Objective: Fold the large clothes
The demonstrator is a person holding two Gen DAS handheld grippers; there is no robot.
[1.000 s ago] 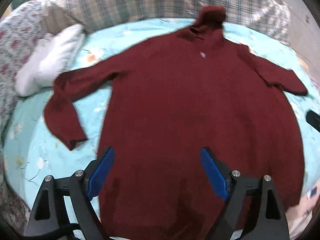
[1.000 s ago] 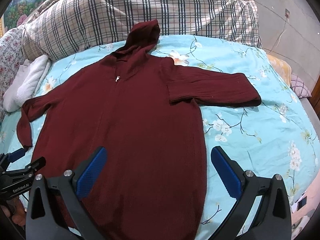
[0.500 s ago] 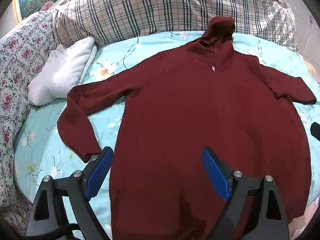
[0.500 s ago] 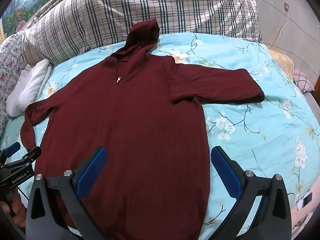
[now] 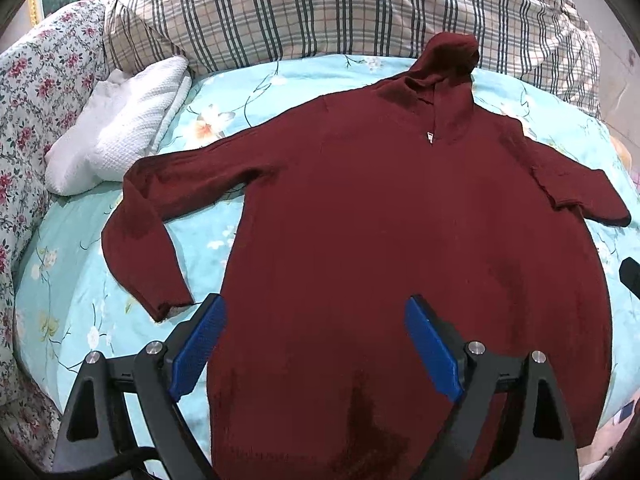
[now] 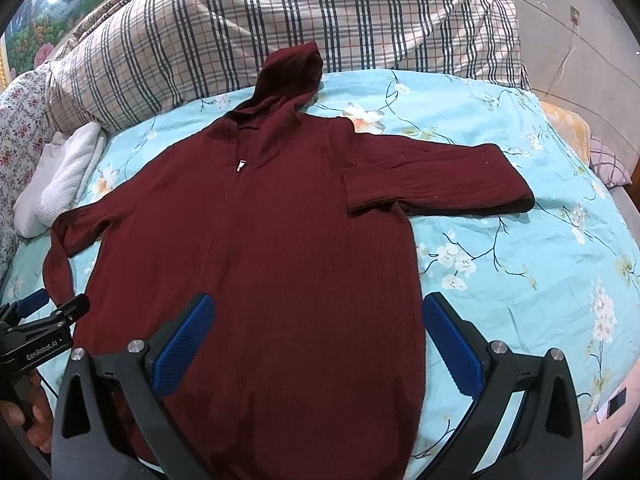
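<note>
Hoodie (image 6: 280, 264) is spread flat on the bed (image 6: 520, 280), nothing folded yet. Left claw (image 5: 312, 344) and right claw (image 6: 320, 340) are both wide open, empty.

Hoodie (image 5: 380, 240) hem cut off by bottom edge in left wrist view, partly behind left gripper (image 5: 312, 336) fingers. In right wrist view hem hidden behind right gripper (image 6: 320, 332). Left gripper body cut by left edge there; hand (image 6: 24, 416) only partly seen. Small dark object (image 6: 614, 400) at bed's (image 6: 520, 280) near right corner too small to identify.
</note>
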